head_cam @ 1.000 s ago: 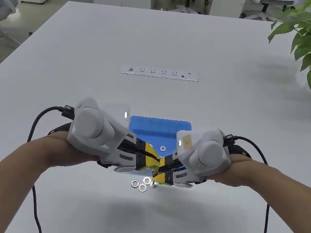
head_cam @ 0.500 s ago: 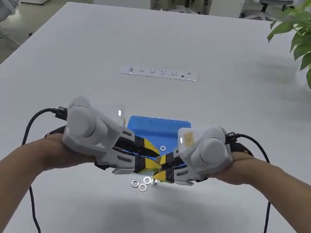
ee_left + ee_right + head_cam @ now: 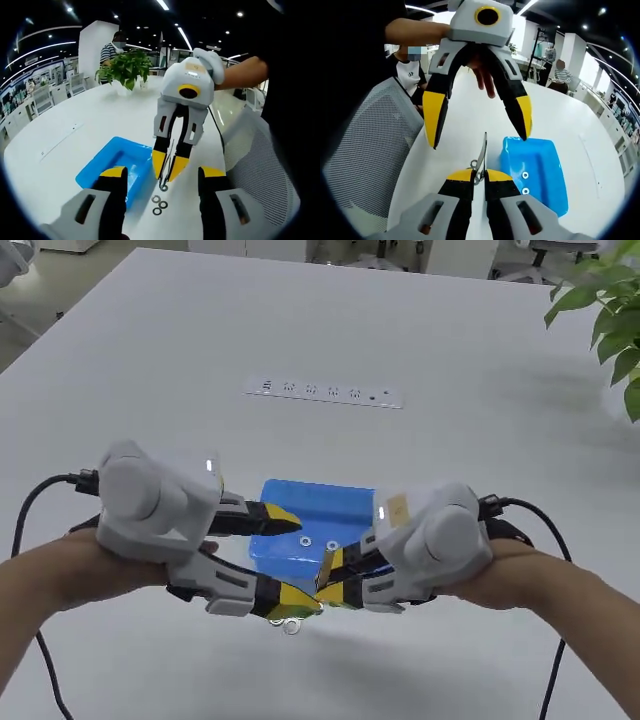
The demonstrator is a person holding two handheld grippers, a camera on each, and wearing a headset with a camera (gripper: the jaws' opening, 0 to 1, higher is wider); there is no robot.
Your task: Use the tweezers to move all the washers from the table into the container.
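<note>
The right gripper [image 3: 479, 176] is clamped tight on the tweezers [image 3: 481, 155]; the left gripper [image 3: 162, 173] gapes wide and holds nothing. Three washers [image 3: 159, 205] lie on the table [image 3: 60, 150], with the blue container [image 3: 107, 167] at their 10 o'clock.

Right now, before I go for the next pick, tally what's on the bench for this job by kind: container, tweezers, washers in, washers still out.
Blue container: 1
Tweezers: 1
Washers inside it: 2
Loose washers on the table: 4, one of them right at the tweezers' tips
Total: 8
</note>
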